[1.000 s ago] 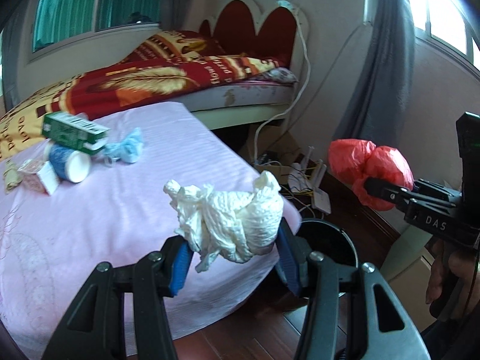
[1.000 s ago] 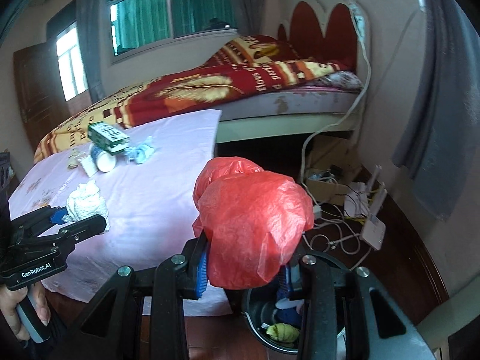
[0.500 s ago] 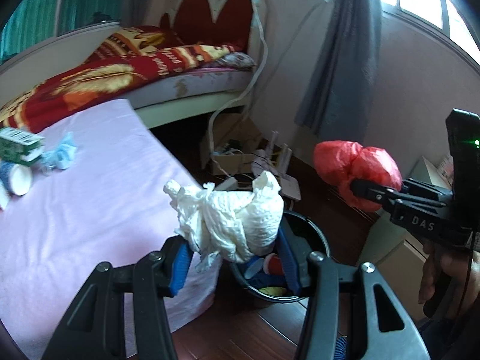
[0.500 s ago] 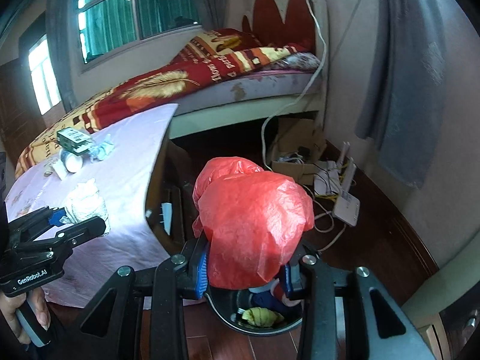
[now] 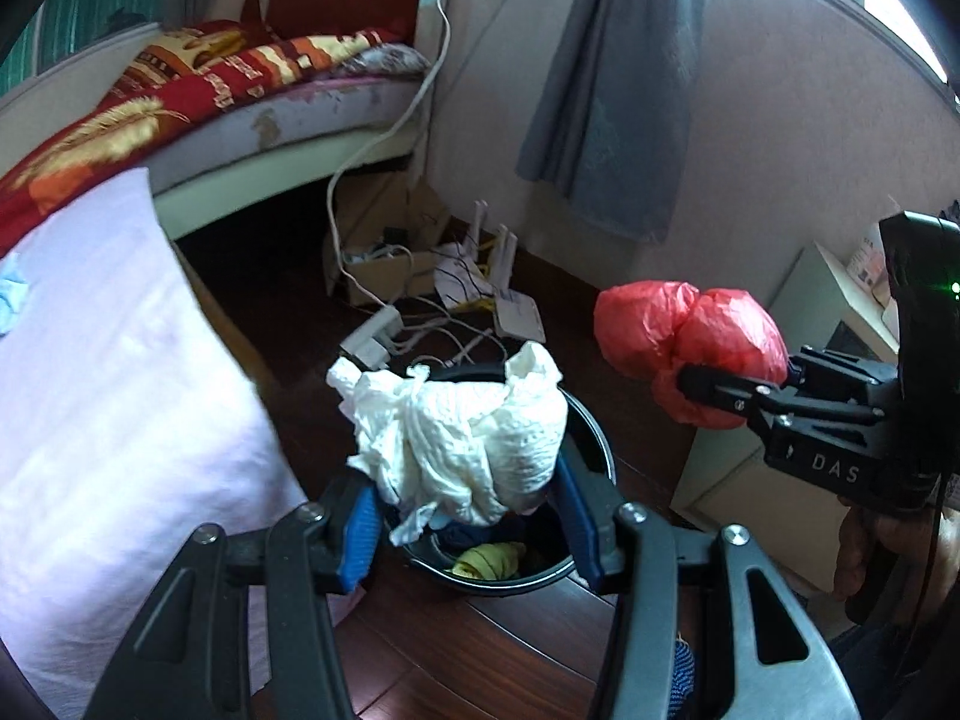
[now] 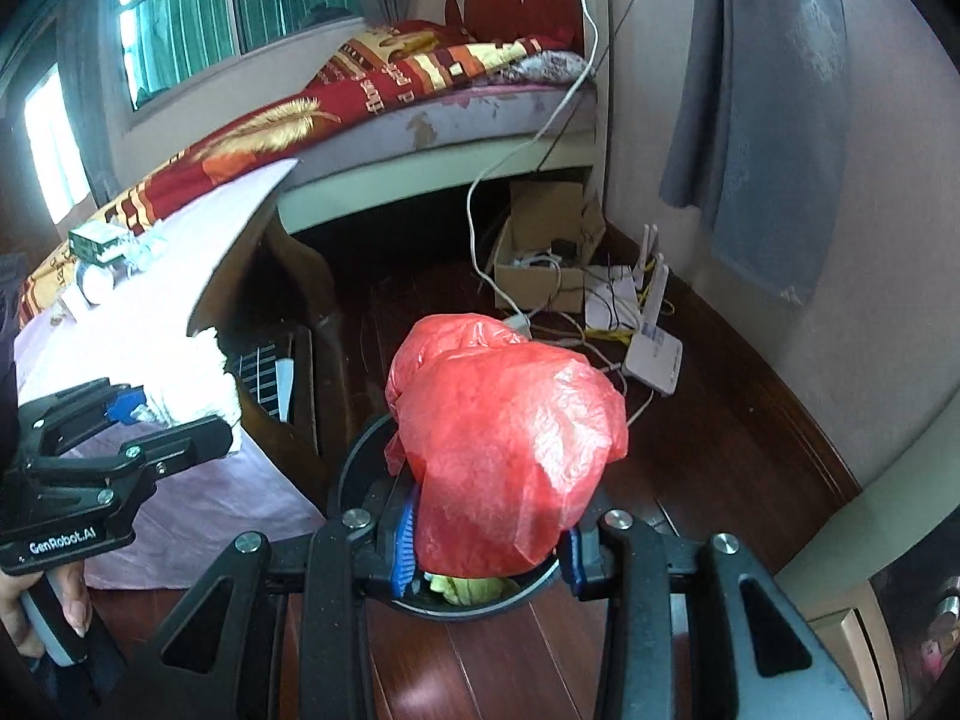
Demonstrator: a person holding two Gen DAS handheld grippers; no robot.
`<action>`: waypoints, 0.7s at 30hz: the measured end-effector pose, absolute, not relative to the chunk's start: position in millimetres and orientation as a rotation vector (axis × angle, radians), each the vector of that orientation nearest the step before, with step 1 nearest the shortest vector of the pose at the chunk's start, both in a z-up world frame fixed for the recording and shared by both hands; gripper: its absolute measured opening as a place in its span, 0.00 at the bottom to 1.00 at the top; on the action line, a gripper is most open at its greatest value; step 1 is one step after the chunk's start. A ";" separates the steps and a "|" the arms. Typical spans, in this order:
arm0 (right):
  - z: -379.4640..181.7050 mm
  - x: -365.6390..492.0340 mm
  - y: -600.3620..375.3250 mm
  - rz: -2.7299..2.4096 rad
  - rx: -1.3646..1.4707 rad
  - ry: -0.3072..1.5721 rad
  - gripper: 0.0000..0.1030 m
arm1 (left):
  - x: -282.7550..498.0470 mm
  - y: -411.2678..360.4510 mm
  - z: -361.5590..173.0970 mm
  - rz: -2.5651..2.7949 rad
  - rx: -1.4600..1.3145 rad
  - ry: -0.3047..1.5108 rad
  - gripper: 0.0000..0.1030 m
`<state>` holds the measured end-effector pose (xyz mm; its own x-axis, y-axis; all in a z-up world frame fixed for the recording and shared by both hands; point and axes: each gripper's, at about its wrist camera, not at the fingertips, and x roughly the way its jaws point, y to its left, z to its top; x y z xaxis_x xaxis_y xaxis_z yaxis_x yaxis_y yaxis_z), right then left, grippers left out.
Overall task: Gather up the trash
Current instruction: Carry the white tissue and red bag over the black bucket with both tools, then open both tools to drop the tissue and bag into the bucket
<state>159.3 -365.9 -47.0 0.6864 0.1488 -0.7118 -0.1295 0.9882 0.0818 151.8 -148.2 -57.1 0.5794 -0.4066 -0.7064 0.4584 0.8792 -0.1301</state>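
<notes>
Clamped between the blue pads of the left gripper [image 5: 468, 516], a crumpled white tissue wad [image 5: 462, 426] fills the frame's centre, above the black trash bin [image 5: 594, 438]. Likewise the right gripper [image 6: 486, 546] pinches a red plastic bag [image 6: 510, 456] at lower centre, covering that bin's mouth.

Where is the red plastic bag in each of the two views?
Left wrist: at the right, held in the right tongs, the red plastic bag.
Right wrist: bottom centre, the bag above the black bin.
Shared landmark: the white router on the floor.
</notes>
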 end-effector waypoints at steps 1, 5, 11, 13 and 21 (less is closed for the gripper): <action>-51.4 160.2 -367.1 0.159 0.023 0.807 0.38 | 153.4 -151.3 -61.8 -0.512 0.074 0.820 0.52; -74.6 169.5 -367.2 0.189 -0.001 0.852 0.38 | 165.8 -159.1 -83.2 -0.532 0.080 0.880 0.52; -112.6 186.4 -367.0 0.222 -0.014 0.930 0.38 | 183.7 -164.6 -107.4 -0.549 0.071 0.939 0.52; -124.1 192.3 -364.7 0.233 -0.028 0.951 0.38 | 190.4 -166.0 -115.9 -0.550 0.061 0.965 0.52; -182.7 215.5 -354.6 0.220 -0.153 1.054 0.82 | 206.4 -172.9 -154.4 -0.517 0.030 1.065 0.83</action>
